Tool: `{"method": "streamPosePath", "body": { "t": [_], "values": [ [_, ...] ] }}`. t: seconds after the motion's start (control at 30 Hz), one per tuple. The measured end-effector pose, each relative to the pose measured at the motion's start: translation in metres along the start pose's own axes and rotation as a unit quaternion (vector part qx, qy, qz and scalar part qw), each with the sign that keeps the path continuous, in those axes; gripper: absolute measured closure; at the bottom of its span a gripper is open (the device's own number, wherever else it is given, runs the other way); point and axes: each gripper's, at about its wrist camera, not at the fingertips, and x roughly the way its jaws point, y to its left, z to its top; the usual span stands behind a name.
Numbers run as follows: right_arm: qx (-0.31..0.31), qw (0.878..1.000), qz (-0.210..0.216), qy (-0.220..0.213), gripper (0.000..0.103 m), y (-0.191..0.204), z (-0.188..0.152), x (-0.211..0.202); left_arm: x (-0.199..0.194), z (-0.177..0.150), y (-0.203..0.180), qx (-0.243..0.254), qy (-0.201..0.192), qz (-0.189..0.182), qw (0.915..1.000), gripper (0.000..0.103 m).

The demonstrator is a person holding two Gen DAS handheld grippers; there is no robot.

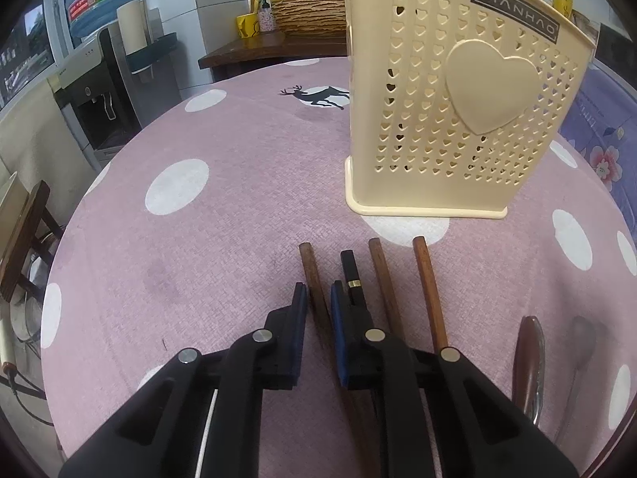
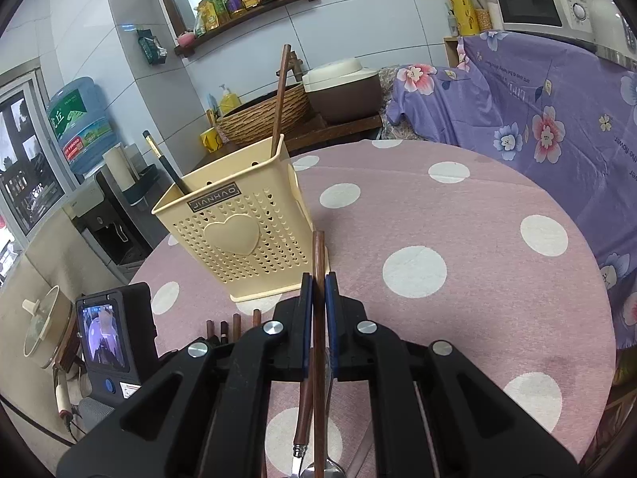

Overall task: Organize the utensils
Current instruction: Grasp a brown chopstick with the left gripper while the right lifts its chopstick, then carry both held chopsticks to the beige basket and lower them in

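Between your left gripper's (image 1: pixel 319 294) pads, at six o'clock, sits a brown wooden handle (image 1: pixel 314 279), the jaws drawn in on it. Lift it straight, clear of the black handle (image 1: pixel 350 269) just beside it at one o'clock. Your right gripper (image 2: pixel 318 285) is clamped on another wooden utensil (image 2: pixel 318 251); tip it upright. Further off at eleven o'clock, the cream holder (image 2: pixel 235 235) already has two utensils standing in it; aim for a free gap.
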Motion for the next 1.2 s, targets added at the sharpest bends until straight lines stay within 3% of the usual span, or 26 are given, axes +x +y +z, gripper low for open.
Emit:
{"method": "streamPosePath", "body": {
  "t": [0.27, 0.57, 0.77, 0.97, 1.2],
  "values": [
    [-0.013, 1.0, 0.007, -0.008, 0.096, 0.001, -0.001, -0.005, 0.001, 0.002, 0.0, 0.001, -0.004, 0.001, 1.0, 0.095],
    [-0.029, 0.999, 0.013, -0.014, 0.096, 0.0, -0.003, -0.012, -0.003, 0.007, 0.013, -0.016, -0.013, -0.023, 0.9995, 0.095],
    [-0.046, 0.998, 0.031, -0.032, 0.096, 0.003, -0.003, -0.025, -0.047, 0.015, 0.036, -0.037, -0.074, -0.046, 0.9955, 0.095],
    [-0.063, 0.995, 0.054, -0.053, 0.096, 0.008, 0.001, -0.049, -0.118, 0.016, 0.059, -0.044, -0.168, -0.071, 0.9822, 0.095],
    [-0.08, 0.992, 0.056, -0.076, 0.096, 0.016, 0.009, -0.075, -0.159, 0.018, 0.073, -0.051, -0.215, -0.095, 0.9706, 0.095]
  ]
}}
